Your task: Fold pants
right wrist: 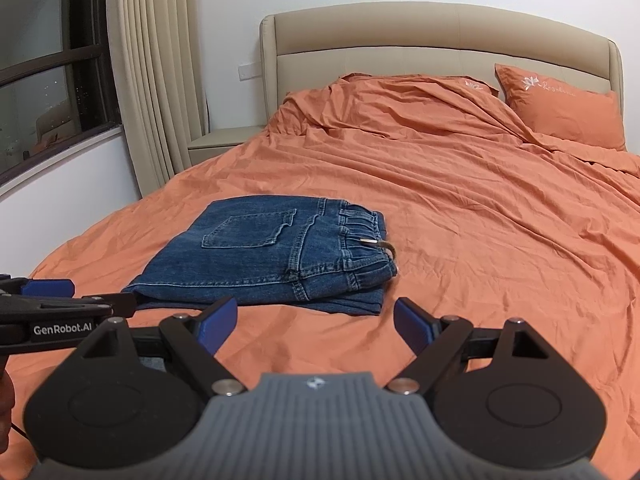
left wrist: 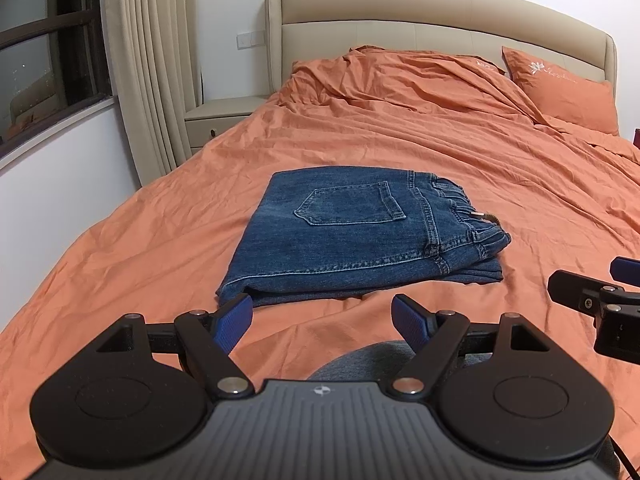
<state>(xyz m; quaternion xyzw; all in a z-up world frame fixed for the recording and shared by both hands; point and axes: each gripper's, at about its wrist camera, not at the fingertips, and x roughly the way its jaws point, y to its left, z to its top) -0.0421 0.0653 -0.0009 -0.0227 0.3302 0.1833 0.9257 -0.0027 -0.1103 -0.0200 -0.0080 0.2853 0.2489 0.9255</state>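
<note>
Blue denim pants [left wrist: 352, 236] lie folded into a compact rectangle on the orange bed sheet [left wrist: 140, 248], back pocket up, elastic waistband to the right. They also show in the right wrist view [right wrist: 272, 256]. My left gripper [left wrist: 322, 318] is open and empty, just short of the pants' near edge. My right gripper [right wrist: 314, 322] is open and empty, held near the pants' near right corner. Each gripper shows at the edge of the other's view: the right one [left wrist: 592, 292] and the left one [right wrist: 60, 300].
The bed has a beige headboard [left wrist: 420, 12], an orange pillow [left wrist: 568, 88] at the far right and a rumpled orange duvet [left wrist: 400, 80]. A beige nightstand [left wrist: 224, 120], curtain [left wrist: 152, 60] and window [left wrist: 44, 52] stand to the left.
</note>
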